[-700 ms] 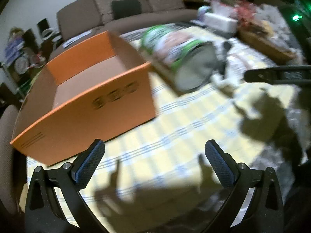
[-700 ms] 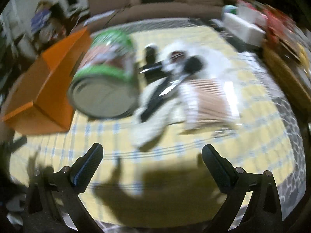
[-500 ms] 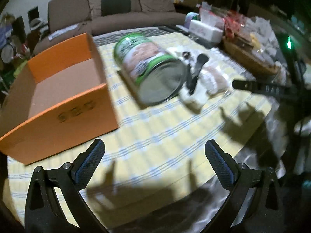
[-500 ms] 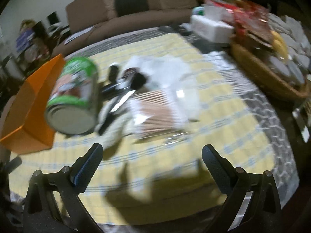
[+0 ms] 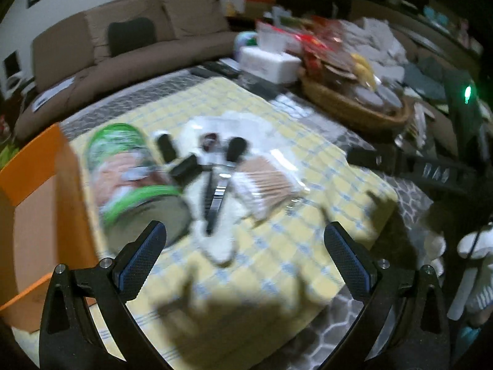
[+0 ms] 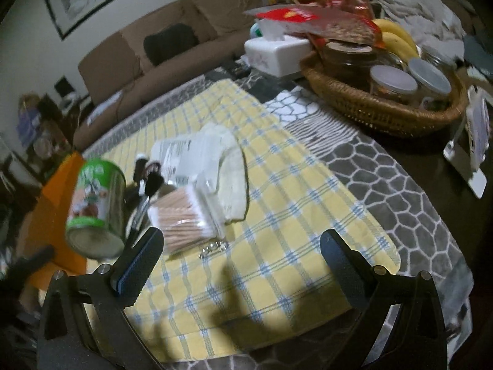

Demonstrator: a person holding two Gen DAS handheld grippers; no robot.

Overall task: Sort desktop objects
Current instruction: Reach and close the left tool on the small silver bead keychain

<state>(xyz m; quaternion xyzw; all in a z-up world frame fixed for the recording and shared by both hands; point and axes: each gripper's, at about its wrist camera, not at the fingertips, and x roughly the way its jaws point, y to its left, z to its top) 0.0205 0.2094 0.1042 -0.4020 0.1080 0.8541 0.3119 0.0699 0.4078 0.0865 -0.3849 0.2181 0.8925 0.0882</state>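
Note:
On the yellow checked cloth (image 5: 277,262) (image 6: 277,215) lies a green-labelled can (image 5: 129,172) (image 6: 95,203) on its side, beside an orange cardboard box (image 5: 34,215) (image 6: 58,191). Right of the can sits a pile: a clear pack of cotton swabs (image 5: 265,185) (image 6: 185,212), black clips and a pen-like tool (image 5: 215,197), and a white cloth (image 6: 228,169) with a labelled packet (image 6: 175,154). My left gripper (image 5: 243,262) hovers open in front of the pile, empty. My right gripper (image 6: 240,262) is open and empty too, near the swabs.
A wicker basket (image 6: 369,104) (image 5: 339,101) with jars and bananas stands at the back right, next to a white tissue box (image 6: 277,52) (image 5: 271,61). A phone on a stand (image 6: 474,135) sits far right. A brown sofa (image 5: 129,49) lies behind the table.
Both views have swung to the right: the box and can slid toward the left edge, and the pile and basket came into fuller view. Both grippers stayed open.

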